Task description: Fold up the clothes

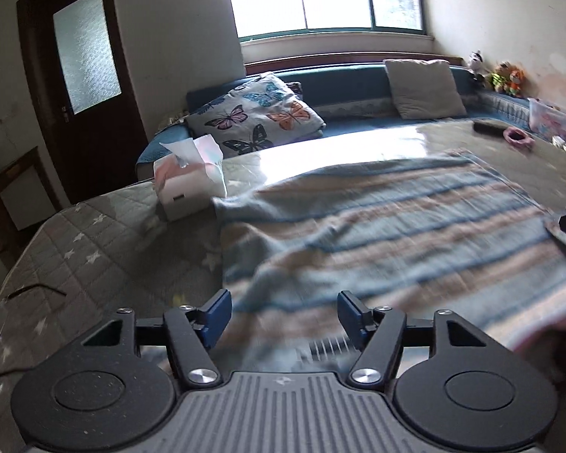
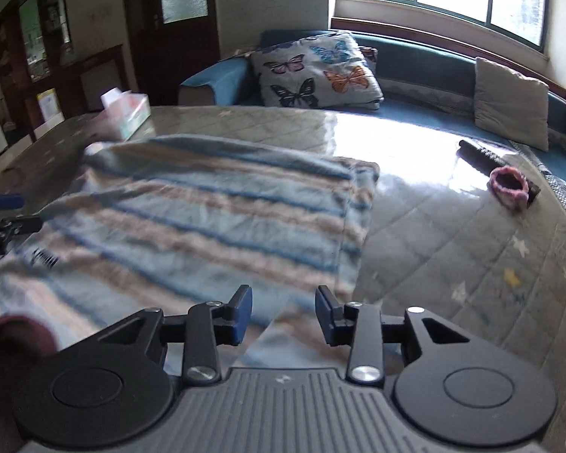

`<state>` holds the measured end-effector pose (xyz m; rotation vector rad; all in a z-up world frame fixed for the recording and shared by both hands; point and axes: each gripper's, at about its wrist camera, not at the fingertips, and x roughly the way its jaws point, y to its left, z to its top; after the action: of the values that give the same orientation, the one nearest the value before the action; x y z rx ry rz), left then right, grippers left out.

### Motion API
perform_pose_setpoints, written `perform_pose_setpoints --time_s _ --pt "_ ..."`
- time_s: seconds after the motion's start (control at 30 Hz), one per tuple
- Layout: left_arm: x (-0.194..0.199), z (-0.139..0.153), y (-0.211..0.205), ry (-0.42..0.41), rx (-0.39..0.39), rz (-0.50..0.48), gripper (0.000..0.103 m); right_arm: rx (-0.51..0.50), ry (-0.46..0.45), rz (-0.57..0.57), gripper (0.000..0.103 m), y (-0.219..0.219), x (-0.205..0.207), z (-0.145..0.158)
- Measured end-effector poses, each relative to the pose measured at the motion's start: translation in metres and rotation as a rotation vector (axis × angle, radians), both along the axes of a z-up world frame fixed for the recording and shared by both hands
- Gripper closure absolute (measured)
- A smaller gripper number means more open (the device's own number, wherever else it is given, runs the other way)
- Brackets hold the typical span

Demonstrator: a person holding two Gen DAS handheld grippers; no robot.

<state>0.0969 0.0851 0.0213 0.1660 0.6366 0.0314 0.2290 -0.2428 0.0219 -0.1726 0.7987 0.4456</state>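
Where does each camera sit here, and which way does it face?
Left wrist: on the left claw, low at the near left edge of the striped garment, facing the window; both fingers show, open.
Right wrist: on the right claw, at the garment's near right corner, facing the same way; fingers open.
Shared: garment, butterfly pillow, tissue box, and each view catches the other claw at its edge.

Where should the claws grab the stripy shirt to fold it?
Probably by its near edge. The stripy shirt lies spread flat on the quilted table, so only edges and corners can be pinched. The left claw and the right claw are both open at that edge, one toward each end. Come in low from this side, pinch there, then lift toward the far edge.
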Motion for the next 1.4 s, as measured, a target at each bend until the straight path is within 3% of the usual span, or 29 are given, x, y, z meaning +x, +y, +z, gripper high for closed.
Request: perform_pose_setpoints --time_s 0.23,0.33,0.37,0.43,0.63,0.8,0.9,0.97,1.0,1.2,1.4 --pt "-0.051 0.002 -0.009 -0.022 0.023 -0.026 0.034 -0.055 -0.038 0.031 0.062 0.004 -0.064 -0.01" --pt "-0.071 0.005 -0.013 -0.029 0.027 -0.072 0.034 -0.079 -0.059 0.001 0.067 -0.001 -0.078 -0.012" --pt "-0.078 0.005 -0.016 -0.031 0.026 -0.092 0.034 -0.083 -0.062 -0.011 0.078 -0.004 -0.082 -0.012" --pt "-0.092 0.004 -0.022 -0.031 0.023 -0.139 0.034 -0.075 -0.062 -0.033 0.087 -0.01 -0.086 -0.01" --pt "-0.116 -0.009 -0.053 -0.016 0.082 -0.264 0.034 -0.046 -0.061 -0.118 0.089 -0.03 -0.096 -0.009" --pt "-0.107 -0.022 -0.061 0.015 0.1 -0.227 0.053 -0.02 -0.089 -0.135 0.088 -0.035 -0.103 -0.004" --pt "-0.103 -0.026 -0.062 0.01 0.103 -0.208 0.072 -0.005 -0.105 -0.146 0.093 -0.039 -0.107 -0.002" --pt "-0.104 -0.026 -0.061 0.001 0.102 -0.207 0.093 0.006 -0.116 -0.152 0.1 -0.041 -0.11 0.0" --pt "-0.105 -0.024 -0.059 -0.004 0.1 -0.214 0.099 0.011 -0.122 -0.156 0.101 -0.042 -0.111 0.001" --pt "-0.123 0.004 -0.046 -0.026 0.061 -0.281 0.101 0.046 -0.159 -0.182 0.102 -0.052 -0.12 0.012" --pt "-0.138 0.008 -0.046 0.063 0.036 -0.404 0.096 0.03 -0.135 -0.216 0.098 -0.072 -0.121 0.02"
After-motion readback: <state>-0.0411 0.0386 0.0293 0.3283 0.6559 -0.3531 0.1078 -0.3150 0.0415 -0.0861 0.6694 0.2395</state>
